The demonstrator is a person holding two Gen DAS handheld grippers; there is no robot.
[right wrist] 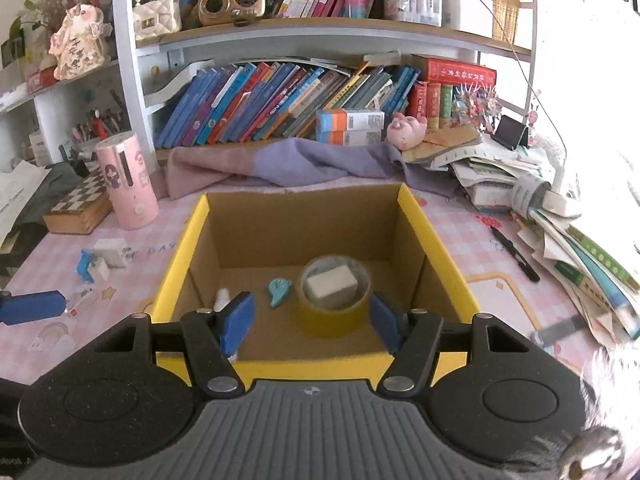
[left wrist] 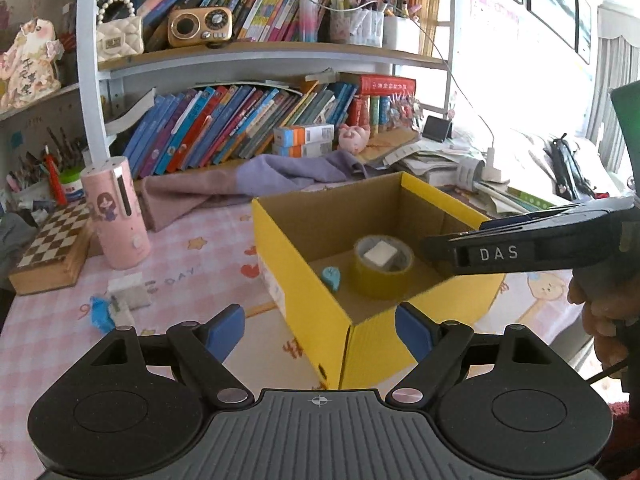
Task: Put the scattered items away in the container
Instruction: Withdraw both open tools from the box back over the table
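While both tools gape — tape roll (right wrist: 334, 300) boxed

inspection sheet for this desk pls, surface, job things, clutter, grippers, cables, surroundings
surface: pink checked mat.
job's things: yellow box holds tape roll with white block inside it, blue clip; blue item and white piece lie outside.
clutter: pink cylinder, chessboard box, purple cloth, paper pile, black pen.
grippers: left gripper open, empty; right gripper open, empty.
cables: white cable.
surroundings: bookshelf.
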